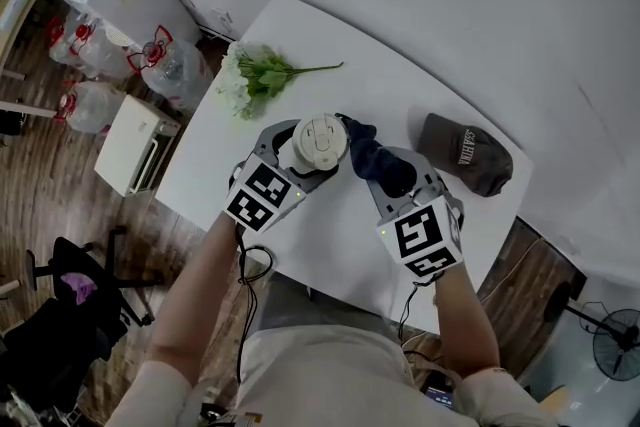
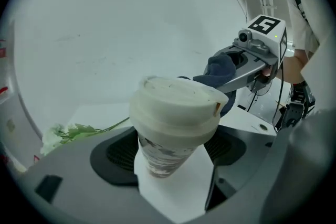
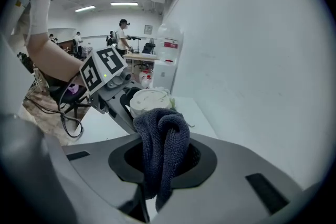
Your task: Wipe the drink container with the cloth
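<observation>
Paper cup (image 1: 322,140), tapered, cream plastic lid: clamped between left gripper (image 1: 303,158) jaws, over middle of white table (image 1: 400,85). Right gripper (image 1: 372,165) closed tight on cloth (image 1: 368,153), dark blue terry, bunched, just beside the lid.

Green-stemmed flowers (image 1: 255,77) and brown cap (image 1: 465,153) on white table (image 1: 330,245).
</observation>
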Available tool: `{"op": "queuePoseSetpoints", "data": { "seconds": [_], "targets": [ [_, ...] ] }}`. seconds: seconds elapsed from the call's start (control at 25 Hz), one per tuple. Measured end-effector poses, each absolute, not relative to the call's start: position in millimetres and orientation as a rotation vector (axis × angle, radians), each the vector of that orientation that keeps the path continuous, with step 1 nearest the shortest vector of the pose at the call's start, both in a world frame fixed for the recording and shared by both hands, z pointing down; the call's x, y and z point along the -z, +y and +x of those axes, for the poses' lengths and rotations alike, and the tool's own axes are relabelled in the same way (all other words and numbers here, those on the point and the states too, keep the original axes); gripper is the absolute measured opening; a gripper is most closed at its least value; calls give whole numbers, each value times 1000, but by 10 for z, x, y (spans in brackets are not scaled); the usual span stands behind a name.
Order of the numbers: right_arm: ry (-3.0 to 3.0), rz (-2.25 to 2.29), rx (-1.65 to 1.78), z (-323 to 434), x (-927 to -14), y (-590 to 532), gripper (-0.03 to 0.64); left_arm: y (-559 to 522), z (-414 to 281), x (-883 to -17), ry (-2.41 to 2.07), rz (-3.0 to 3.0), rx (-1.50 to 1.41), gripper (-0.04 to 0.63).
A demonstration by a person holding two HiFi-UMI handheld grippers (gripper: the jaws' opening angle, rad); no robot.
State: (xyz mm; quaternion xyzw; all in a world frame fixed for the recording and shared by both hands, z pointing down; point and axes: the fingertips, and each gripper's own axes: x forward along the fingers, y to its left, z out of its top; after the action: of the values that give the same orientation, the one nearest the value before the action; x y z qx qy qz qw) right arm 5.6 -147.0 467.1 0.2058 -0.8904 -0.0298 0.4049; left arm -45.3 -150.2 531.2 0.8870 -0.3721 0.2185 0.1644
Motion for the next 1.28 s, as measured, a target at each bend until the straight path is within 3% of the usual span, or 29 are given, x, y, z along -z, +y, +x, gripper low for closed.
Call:
{"op": "queuePoseSetpoints", "data": {
  "seconds": [0.4, 0.84, 1.04, 1.28],
  "targets": [
    [-2182, 399, 117, -229, -5146, -1559, 102, -1504, -448, -5302, -1015, 2549, -645, 402],
    [-2118, 321, 10, -307, -6300, -1505, 101, -1526, -468, -5297, -1041, 2536, -639, 402],
    [-2167, 259, 119, -296, -6231, -1367, 101, -1525, -493, -5323, -1044, 2517, -658, 402],
    [-2233, 279, 223, -244, -5484, -1309, 103, -1497, -490, -5336, -1013, 2517, -680, 402]
  ]
}}
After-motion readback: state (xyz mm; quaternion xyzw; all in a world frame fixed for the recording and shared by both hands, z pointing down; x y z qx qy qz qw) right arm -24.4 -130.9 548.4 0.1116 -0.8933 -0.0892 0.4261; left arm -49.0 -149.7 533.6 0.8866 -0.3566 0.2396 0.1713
